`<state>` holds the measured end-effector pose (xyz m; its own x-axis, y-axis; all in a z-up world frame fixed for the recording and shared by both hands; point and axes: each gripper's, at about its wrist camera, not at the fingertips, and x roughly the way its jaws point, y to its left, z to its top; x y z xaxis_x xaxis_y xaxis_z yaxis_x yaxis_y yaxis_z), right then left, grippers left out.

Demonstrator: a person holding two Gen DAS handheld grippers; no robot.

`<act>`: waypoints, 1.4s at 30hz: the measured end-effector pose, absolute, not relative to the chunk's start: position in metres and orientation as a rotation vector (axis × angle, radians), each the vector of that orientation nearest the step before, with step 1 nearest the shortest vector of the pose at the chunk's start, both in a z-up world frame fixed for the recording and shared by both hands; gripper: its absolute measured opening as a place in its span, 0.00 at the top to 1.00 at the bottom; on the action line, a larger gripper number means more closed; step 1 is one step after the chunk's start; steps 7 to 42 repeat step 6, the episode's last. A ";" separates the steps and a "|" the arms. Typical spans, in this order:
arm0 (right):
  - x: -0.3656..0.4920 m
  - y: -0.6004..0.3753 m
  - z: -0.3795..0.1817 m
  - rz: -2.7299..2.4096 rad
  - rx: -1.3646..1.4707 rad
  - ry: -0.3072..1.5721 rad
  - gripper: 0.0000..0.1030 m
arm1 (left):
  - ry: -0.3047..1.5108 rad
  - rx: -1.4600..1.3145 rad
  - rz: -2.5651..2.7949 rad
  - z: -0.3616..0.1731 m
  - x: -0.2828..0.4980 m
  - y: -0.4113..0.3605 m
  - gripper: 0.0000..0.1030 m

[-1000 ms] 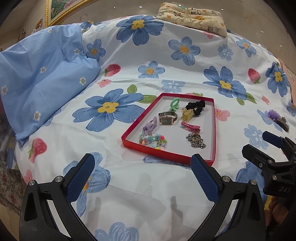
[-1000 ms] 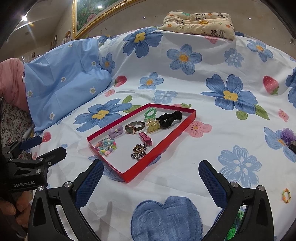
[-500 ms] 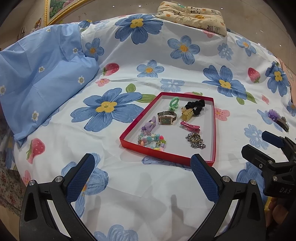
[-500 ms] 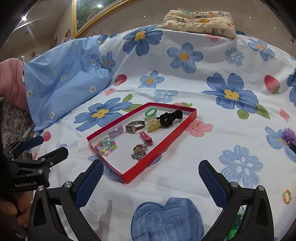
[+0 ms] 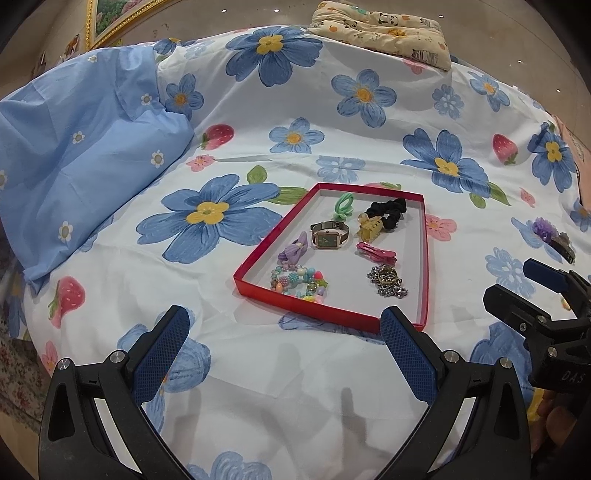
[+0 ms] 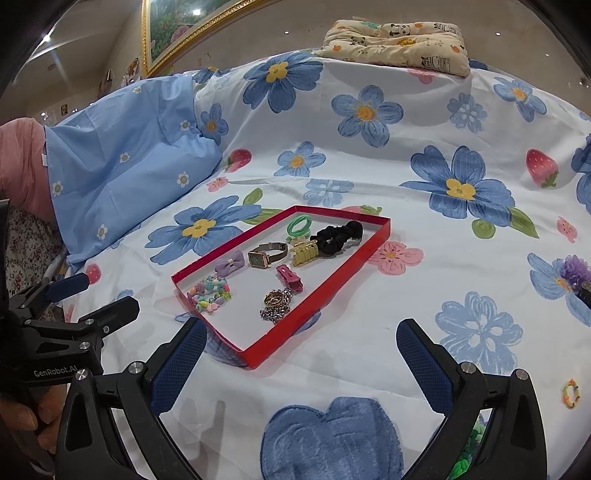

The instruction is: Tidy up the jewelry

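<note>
Broadly, a floral bedsheet (image 5: 280, 369) carries a red tray (image 5: 425, 258); a gold-framed painting (image 6: 173, 33) hangs behind; both grippers' jaws gape wide, holding nothing.

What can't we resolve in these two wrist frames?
- Green item, right wrist view: mostly hidden behind the right gripper finger, cut by the bottom edge.
- Dark clip beside the purple flower, left wrist view: rim distortion, type unclear.
- Small ring, right wrist view: too small to identify.

Left tool (image 5: 282, 325), right tool (image 6: 301, 338): agape.
</note>
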<state>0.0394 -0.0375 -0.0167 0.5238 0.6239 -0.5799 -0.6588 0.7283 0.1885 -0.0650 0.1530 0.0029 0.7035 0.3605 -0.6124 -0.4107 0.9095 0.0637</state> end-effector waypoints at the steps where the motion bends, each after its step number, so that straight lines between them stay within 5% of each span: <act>1: 0.040 -0.038 -0.016 0.766 -0.058 0.672 0.00 | 0.665 -0.080 0.430 0.003 -0.064 0.153 0.00; 42: 0.044 -0.038 -0.017 0.756 -0.061 0.692 0.00 | 0.676 -0.093 0.413 0.002 -0.062 0.153 0.00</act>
